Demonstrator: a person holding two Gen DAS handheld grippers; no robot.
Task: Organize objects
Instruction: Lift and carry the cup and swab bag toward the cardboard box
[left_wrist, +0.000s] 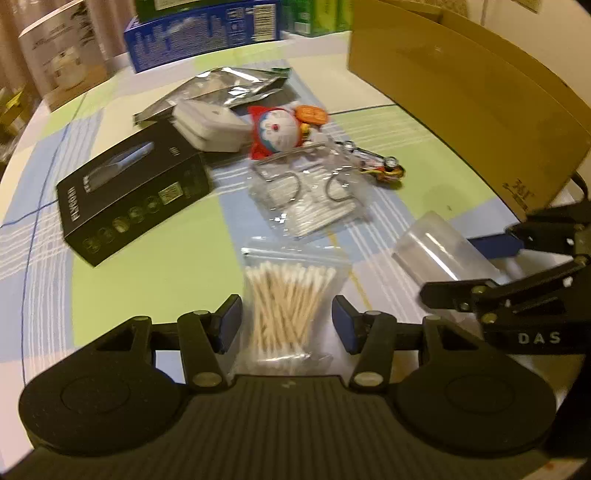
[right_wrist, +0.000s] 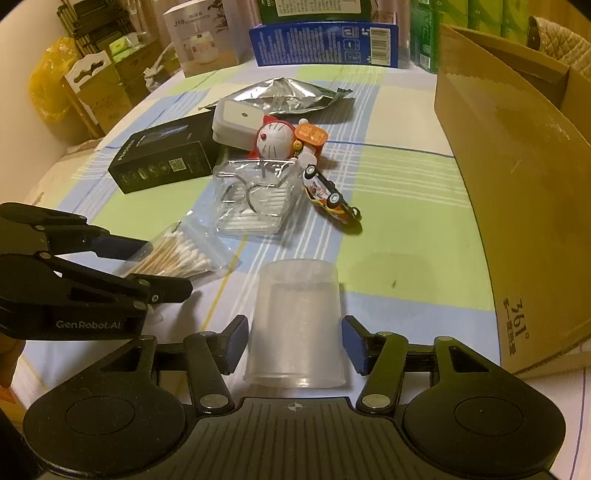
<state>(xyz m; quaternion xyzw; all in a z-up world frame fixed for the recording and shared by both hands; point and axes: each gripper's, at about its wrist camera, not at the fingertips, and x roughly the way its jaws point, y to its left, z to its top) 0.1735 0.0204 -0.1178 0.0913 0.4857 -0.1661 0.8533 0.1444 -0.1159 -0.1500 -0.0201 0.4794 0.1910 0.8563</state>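
A clear zip bag of wooden cotton swabs (left_wrist: 288, 306) lies on the checked tablecloth between the fingers of my left gripper (left_wrist: 287, 323). Its blue pads stand a little off the bag on both sides, so it is open. In the right wrist view the same bag (right_wrist: 181, 254) shows with the left gripper (right_wrist: 168, 267) around its near end. A clear plastic cup (right_wrist: 297, 325) points its rim at the right wrist camera, and my right gripper (right_wrist: 295, 332) has its pads against the cup's sides. In the left wrist view the cup (left_wrist: 439, 247) is tilted in the right gripper (left_wrist: 447, 267).
Behind lie a black carton (left_wrist: 136, 192), a white case (left_wrist: 210, 125), a blue-and-white cat figure (left_wrist: 277, 133), a clear box of swabs (left_wrist: 310, 199), a toy car (left_wrist: 380, 166) and a foil pouch (left_wrist: 221, 86). A big cardboard box (left_wrist: 461, 103) stands right; a blue box (left_wrist: 207, 29) stands behind.
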